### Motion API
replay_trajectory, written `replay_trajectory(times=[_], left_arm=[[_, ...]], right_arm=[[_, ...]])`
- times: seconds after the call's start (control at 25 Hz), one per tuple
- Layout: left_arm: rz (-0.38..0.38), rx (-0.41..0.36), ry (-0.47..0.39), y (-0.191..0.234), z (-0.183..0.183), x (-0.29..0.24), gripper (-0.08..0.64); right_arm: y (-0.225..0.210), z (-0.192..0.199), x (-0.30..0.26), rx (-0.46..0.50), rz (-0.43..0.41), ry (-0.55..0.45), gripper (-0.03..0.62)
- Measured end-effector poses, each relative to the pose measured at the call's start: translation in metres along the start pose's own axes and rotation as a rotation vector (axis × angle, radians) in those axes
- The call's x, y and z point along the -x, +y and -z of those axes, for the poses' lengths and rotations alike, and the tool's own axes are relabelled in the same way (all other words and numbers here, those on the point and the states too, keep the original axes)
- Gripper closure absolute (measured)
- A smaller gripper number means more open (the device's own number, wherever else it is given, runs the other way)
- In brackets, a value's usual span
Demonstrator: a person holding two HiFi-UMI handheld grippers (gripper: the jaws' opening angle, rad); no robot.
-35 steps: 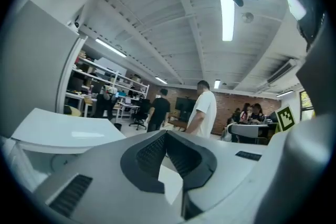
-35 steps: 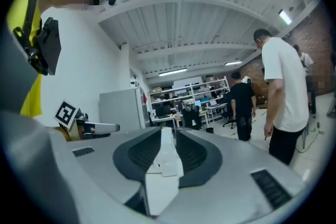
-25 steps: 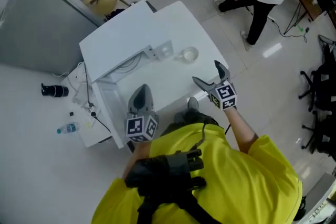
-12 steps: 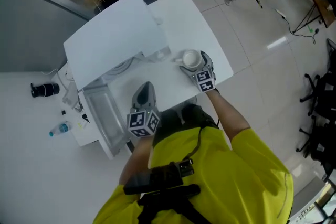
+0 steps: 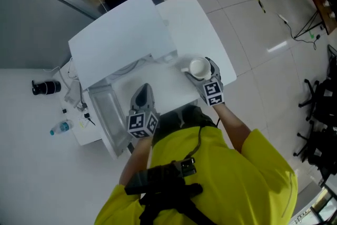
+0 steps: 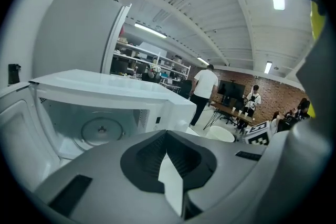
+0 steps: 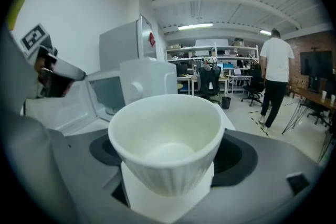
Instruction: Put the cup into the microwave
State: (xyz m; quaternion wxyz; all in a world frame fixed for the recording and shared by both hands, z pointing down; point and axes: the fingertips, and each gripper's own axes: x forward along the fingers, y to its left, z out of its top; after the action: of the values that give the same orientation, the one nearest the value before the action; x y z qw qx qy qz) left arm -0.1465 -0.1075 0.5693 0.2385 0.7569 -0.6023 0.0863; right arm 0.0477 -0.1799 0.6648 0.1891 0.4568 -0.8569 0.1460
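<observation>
Cup [image 7: 167,134] base is masked by the right gripper [image 5: 200,67] at the surface's [image 5: 184,23] front-right corner; wide jaws were just closing around it. Left gripper [image 6: 167,135] is held shut, tilted downward

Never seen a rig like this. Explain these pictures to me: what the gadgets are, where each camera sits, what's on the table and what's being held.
No robot here: a person in a yellow top holds a two-jaw gripper in each hand. The head view looks down from a camera on the person's head. Each gripper view comes from a camera riding on that gripper, looking along its jaws. On the white table stands a white microwave with its door open; the left gripper view shows its turntable. The left gripper is shut and empty. The right gripper has a white cup between its jaws, which have just been closing; whether they press on it yet I cannot tell. The cup stands upright, empty.
</observation>
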Motion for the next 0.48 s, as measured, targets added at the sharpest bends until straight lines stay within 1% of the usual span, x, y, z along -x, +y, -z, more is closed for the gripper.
replay_trajectory(times=[0.12,0.2,0.32,0.48], left_arm=[[-0.024,0.030,-0.030,0.010,-0.007,0.014,0.566],[-0.049,0.043,-0.043,0.021,-0.010,0.026,0.567],[-0.100,0.064,-0.055,0.048,-0.010,0.044,0.566],[-0.174,0.085,-0.061,0.088,-0.007,0.060,0.566]], right_arm=[[0.038,-0.029,0.034,0.009,-0.092,-0.009,0.110],[0.067,-0.039,0.041,0.018,-0.162,0.004,0.110],[0.117,-0.046,0.023,0.044,-0.265,0.008,0.110],[0.185,-0.052,-0.028,0.093,-0.388,0.011,0.110]])
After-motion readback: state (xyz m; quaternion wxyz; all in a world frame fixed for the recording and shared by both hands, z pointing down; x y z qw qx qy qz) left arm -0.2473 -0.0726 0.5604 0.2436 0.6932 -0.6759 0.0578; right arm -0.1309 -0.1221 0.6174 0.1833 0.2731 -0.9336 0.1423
